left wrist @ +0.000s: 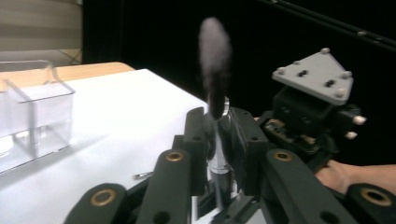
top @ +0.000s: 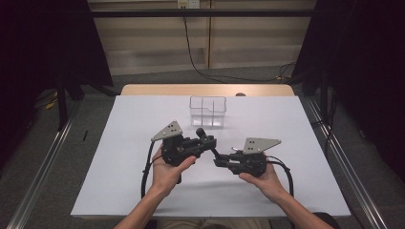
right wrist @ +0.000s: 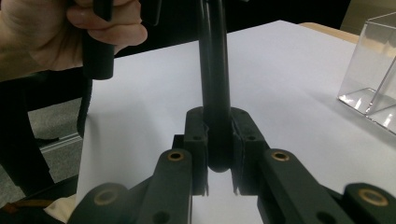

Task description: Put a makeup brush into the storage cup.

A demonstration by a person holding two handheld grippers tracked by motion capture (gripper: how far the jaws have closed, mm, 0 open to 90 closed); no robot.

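high view, hands: the left gripper and the right gripper are meeting above the middle of the white table, both clamping one makeup brush.
high view, brush: it is hanging in the air between the two grippers, its long axis slanting from the near right up to the far left, with the clear divided organizer just beyond it.
left gripper view, jaws: the jaws are standing narrow, pinching the brush's silver ferrule; the dark bristle tuft is pointing up and away past the jaw tips.
left gripper view, surroundings: the organizer is sitting off to the left.
right gripper view, jaws: the jaws are standing narrow, gripping the rounded butt of the black handle, which is running straight ahead from the tips.
judgement: the left gripper is sitting nearer the organizer, so it looks better placed to carry the brush over, once the right one is letting go.
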